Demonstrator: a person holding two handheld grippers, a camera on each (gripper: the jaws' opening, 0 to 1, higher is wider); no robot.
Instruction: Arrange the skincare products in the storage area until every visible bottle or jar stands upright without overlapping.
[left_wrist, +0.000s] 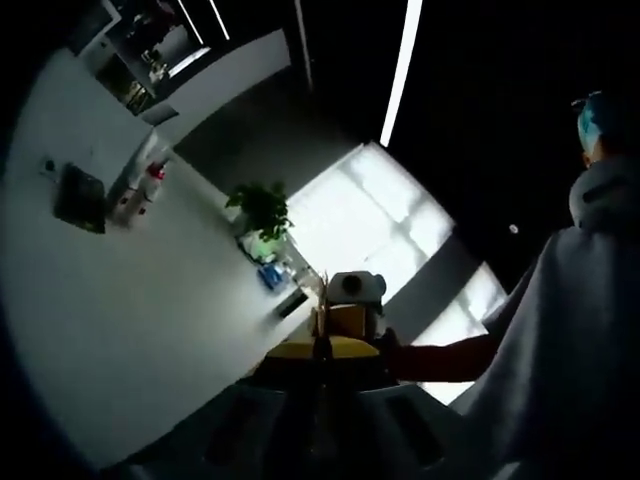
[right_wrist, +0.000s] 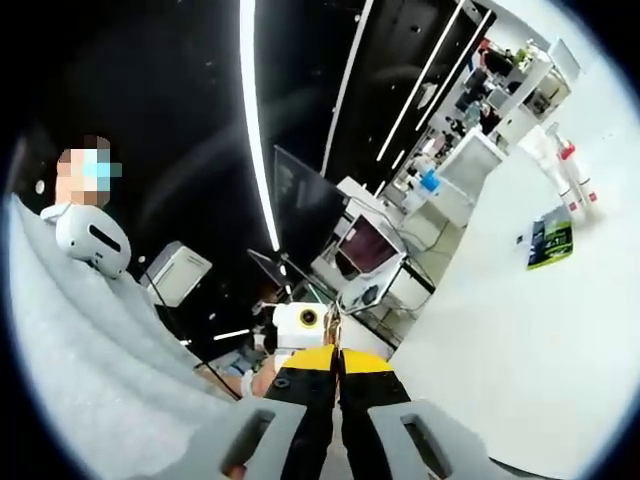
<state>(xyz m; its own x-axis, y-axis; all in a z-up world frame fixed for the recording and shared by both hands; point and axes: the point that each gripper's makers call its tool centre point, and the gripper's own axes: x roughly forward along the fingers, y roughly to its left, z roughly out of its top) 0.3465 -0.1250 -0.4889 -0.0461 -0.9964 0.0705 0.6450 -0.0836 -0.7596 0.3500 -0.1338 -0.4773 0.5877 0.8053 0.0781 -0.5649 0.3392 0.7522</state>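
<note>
While both cameras are rolled hard to one side, the white desk (left_wrist: 150, 330) fills the nine o'clock half of the left gripper view and the three o'clock half of the right gripper view; the skincare products sit far from both tools. In the left gripper view two pale bottles (left_wrist: 140, 190), one with a red cap, stand near ten o'clock, just beside a dark flat packet (left_wrist: 80, 198); in the right gripper view the same bottles (right_wrist: 565, 180) are near two o'clock, with the packet (right_wrist: 550, 243) below them. They seem upright and apart, but they are too small to be sure; whether other jars are there I cannot tell.

The left tongs (left_wrist: 322, 400) rise at six o'clock, very dark; the yellow jaws look pressed together with nothing between them. The right tongs (right_wrist: 338, 400) at six o'clock are likewise closed to a thin seam and carry nothing. A person in a grey sleeve (left_wrist: 570, 340) is at three o'clock in the left gripper view; a green plant (left_wrist: 262, 208) stands at the desk's far edge.

My judgement: such bottles are light, stiff plastic, smooth and a little slippery, and tall enough to tip easily; it is better to take them across the body, below the pump neck, with a gentle squeeze.
</note>
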